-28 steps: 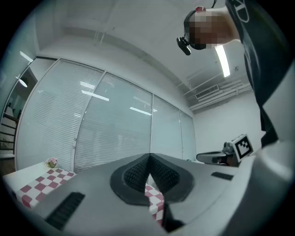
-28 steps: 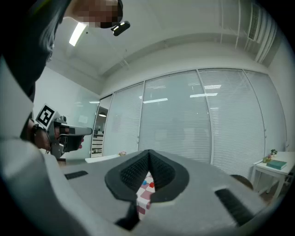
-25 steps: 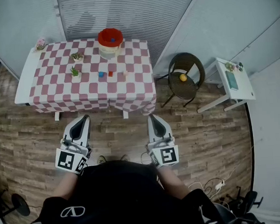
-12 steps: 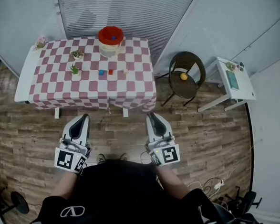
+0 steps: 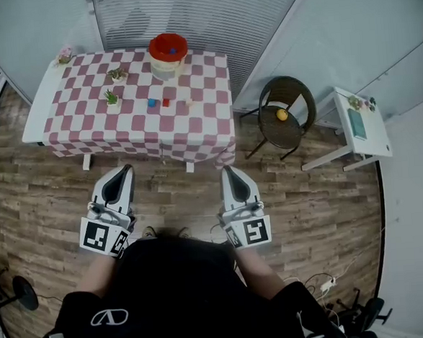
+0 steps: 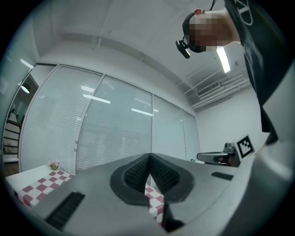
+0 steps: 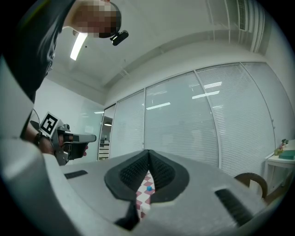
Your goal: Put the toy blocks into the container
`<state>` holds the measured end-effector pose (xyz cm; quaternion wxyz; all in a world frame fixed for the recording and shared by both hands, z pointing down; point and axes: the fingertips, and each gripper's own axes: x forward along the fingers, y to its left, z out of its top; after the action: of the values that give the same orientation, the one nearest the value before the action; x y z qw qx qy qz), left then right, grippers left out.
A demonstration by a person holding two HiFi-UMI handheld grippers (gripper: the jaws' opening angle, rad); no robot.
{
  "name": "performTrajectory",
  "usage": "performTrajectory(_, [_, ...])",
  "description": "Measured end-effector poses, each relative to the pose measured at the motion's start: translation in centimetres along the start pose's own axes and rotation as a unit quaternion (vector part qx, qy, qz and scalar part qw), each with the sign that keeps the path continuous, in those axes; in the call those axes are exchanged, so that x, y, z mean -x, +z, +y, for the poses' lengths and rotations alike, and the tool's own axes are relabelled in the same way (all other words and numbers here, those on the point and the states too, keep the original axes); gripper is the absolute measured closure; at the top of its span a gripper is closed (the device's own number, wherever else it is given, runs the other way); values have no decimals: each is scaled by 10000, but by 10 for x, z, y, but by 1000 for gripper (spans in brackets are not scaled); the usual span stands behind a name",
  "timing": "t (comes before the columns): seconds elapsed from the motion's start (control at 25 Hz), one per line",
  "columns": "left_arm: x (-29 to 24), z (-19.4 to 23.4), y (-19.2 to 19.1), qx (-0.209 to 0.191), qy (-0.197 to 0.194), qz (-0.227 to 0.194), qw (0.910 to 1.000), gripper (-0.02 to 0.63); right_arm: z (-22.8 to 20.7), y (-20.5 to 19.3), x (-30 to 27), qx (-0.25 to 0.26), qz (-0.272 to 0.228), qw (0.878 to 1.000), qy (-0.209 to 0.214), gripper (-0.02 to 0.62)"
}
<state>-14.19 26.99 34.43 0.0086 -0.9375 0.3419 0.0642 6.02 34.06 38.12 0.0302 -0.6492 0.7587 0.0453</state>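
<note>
- Person stood well back from the table (image 5: 79,130). Bare wood floor lay between, so nothing was in reach yet.
- Blue block (image 5: 150,102), red block (image 5: 166,102) & pale block (image 5: 188,101) lay in a short row mid-table. They were near each other but apart, and all outside the container (image 5: 168,48).
- The container, red-rimmed, stood near the far edge behind the row. A blue bit showed inside, poss. a block already in.
- L gripper (image 5: 127,169) was held low in front of the body, pointing roughly level toward the table. Its jaws met at the tips w/ nothing betw. them, prob. just a carry pose for the approach.
- R gripper (image 5: 227,171) was held the same way, alongside the L but apart from it. Its jaws had just been closing and met at the tips, empty.
- In the R gripper view the blue block showed through the slit under the closed tips, far off on the cloth. That gripper seemed roughly lined up w/ the row.
- Plant pots (image 5: 111,99) sat left of the row, prob. out of the way of a straight reach.
- Judged: task barely under way. Next needs stepping closer & opening the jaws.
</note>
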Motion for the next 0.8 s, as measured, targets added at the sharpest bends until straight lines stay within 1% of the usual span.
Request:
performTrajectory(0.2, [-12,-15,-11,-29,136,90,9999,601,-19,-11,-1,-119,-60,9997,183,592])
performTrajectory(0.36, [-28,-11,-15,-58,164,159,9997,601,-31,-18,-11,-173,-26,9996,206,592])
performTrajectory(0.56, [-65,20,-23,-33,158,107,9998,601,-48,-30,-48,-150,53,9998,144,592])
performTrajectory(0.8, [-125,77,-32,35,-52,9,10000,601,-68,-37,-117,16,56,10000,-61,593])
